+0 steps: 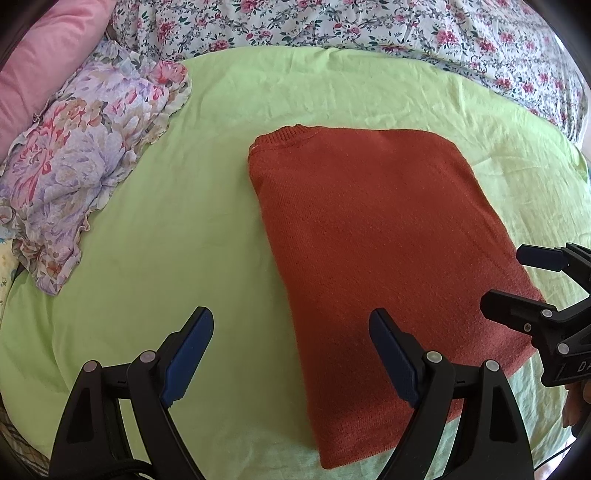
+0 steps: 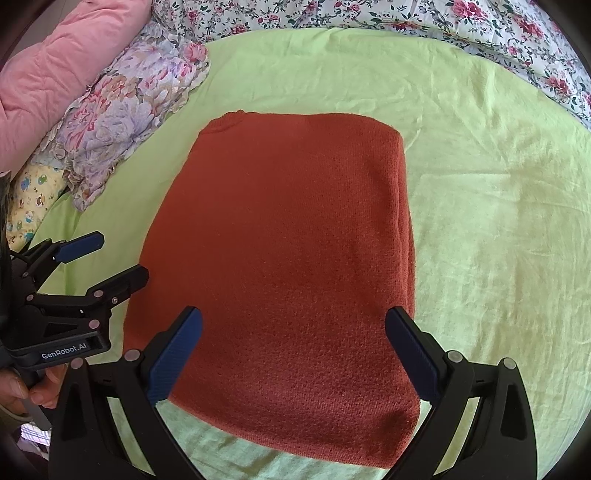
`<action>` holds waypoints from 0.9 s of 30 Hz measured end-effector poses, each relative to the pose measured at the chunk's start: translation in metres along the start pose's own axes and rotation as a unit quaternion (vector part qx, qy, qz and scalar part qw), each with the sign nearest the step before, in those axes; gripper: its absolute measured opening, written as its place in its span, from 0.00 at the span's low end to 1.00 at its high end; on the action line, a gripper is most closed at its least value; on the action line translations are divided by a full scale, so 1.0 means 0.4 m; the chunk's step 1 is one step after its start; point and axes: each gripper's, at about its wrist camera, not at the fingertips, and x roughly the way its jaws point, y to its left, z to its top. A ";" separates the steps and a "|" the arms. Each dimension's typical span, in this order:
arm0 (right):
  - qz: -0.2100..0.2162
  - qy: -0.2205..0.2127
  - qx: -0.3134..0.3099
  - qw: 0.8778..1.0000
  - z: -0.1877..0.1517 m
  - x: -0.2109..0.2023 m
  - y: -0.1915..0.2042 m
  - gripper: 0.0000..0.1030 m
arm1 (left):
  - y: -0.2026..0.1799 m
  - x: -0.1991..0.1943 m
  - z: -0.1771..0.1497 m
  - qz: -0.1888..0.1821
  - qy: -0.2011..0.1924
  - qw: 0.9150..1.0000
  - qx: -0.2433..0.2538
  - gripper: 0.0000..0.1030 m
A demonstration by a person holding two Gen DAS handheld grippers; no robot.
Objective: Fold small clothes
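A rust-orange knit sweater point(image 1: 373, 229) lies folded into a rectangle on the light green sheet point(image 1: 184, 229), its collar at the far left corner. My left gripper point(image 1: 291, 325) is open and empty, hovering above the sweater's near left edge. My right gripper point(image 2: 293, 325) is open and empty, above the sweater point(image 2: 288, 240) at its near end. The right gripper also shows at the right edge of the left wrist view point(image 1: 517, 280), and the left gripper at the left edge of the right wrist view point(image 2: 114, 258).
A crumpled floral garment point(image 1: 85, 155) lies at the left on the sheet, next to a pink quilt point(image 1: 40, 55). A flowered bedspread point(image 1: 369, 26) runs along the far side. A yellow patterned cloth point(image 2: 33, 199) lies at the left edge.
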 end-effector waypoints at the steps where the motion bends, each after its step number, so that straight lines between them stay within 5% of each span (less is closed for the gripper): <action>1: 0.000 -0.001 0.000 1.000 0.001 0.000 0.000 0.96 | -0.001 -0.002 -0.002 0.000 0.000 1.000 -0.001 0.84; 27: 0.004 -0.009 0.008 1.000 -0.021 -0.011 0.001 0.96 | -0.020 -0.022 -0.009 -0.003 -0.004 1.000 0.002 0.84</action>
